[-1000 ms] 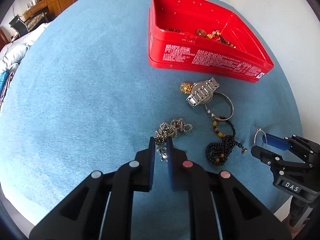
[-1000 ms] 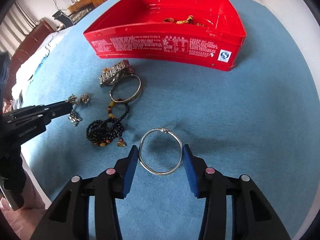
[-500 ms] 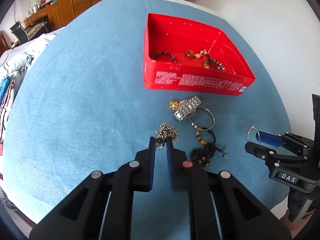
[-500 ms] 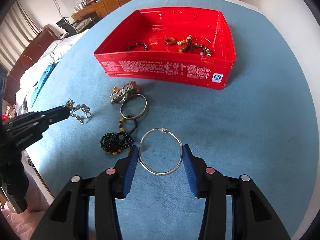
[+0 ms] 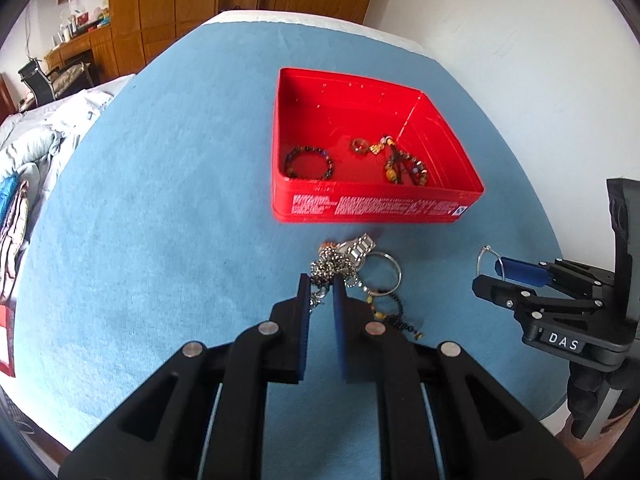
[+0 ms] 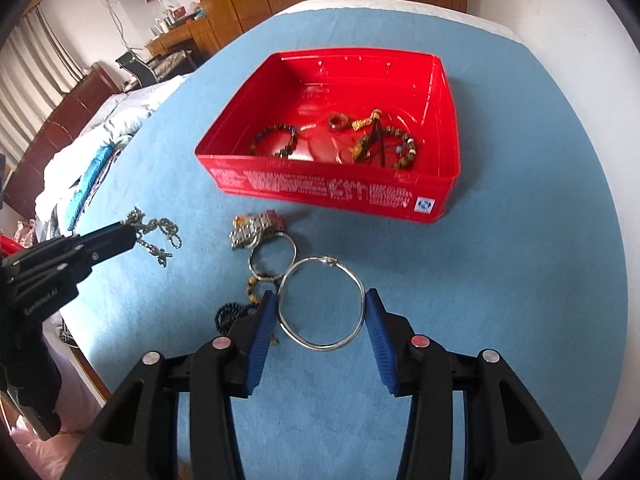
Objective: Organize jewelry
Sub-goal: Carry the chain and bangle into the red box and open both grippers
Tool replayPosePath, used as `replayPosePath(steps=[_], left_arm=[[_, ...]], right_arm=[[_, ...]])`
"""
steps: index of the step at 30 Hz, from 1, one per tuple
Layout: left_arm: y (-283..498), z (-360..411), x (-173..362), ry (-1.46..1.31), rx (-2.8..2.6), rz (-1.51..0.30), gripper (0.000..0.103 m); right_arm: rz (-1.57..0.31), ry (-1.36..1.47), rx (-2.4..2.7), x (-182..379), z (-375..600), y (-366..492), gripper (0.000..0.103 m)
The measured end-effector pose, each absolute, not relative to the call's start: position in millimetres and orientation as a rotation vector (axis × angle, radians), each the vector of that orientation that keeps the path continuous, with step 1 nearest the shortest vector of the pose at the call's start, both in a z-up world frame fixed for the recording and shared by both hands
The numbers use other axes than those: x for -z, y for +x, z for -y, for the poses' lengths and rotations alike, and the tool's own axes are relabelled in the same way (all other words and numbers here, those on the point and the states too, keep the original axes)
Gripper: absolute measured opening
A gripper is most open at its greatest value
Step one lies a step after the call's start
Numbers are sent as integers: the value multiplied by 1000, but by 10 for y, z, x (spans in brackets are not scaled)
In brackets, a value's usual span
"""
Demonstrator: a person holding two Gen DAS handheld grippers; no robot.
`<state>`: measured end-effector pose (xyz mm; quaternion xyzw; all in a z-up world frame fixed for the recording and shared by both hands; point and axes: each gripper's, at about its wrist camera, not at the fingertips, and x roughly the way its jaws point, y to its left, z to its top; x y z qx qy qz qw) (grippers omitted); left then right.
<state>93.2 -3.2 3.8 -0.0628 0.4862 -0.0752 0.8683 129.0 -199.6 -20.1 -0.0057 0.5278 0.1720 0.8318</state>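
My left gripper [image 5: 319, 285] is shut on a silver ball chain [image 5: 330, 266] and holds it hanging above the blue cloth; the chain also shows in the right wrist view [image 6: 154, 232]. My right gripper [image 6: 320, 304] is shut on a thin silver bangle [image 6: 322, 304] and holds it above the cloth; it shows in the left wrist view [image 5: 496, 268] too. A red tin box [image 5: 372, 208] stands open ahead, also in the right wrist view [image 6: 332, 190], with a dark bead bracelet [image 6: 276, 140] and other beaded pieces [image 6: 384, 144] inside.
On the cloth in front of the box lie a metal watch band [image 6: 256, 230], a silver ring bangle [image 6: 274, 258] and a black bead strand [image 6: 232, 312]. The round table's edge [image 6: 80, 344] is near on the left. A bed and wooden cupboards stand behind.
Both grippers have risen and pulled back with their pieces. The ball chain has come off the cloth in the left gripper. The box interior has come into view.
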Motion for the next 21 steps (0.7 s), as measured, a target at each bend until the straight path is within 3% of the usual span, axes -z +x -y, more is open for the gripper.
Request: replayPosePath(steps=[21], left_arm=[[1822,293,-446,-142,200,-933,9]], right_arm=[[-1014,56,-306,-204,2062,2154,45]])
